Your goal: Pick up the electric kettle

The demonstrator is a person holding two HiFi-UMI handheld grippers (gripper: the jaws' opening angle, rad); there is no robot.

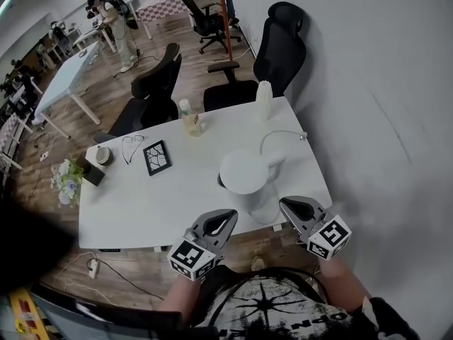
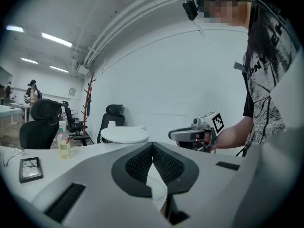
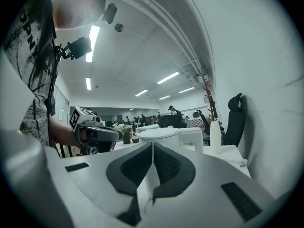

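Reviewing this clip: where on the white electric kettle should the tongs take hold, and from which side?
Take the white electric kettle by its handle, which juts out on the side nearer the right gripper. The round body looks too wide to span. Coming in level from the right seems best. That gripper's tongs are shut, so they would need opening first.

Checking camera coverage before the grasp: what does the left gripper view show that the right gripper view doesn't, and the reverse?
Only the left gripper view: the right gripper, a bottle of yellowish liquid, and a black frame lying flat.
Only the right gripper view: the left gripper and flowers behind it.
Both: the white kettle just beyond that view's own jaws, which are shut with nothing between them.
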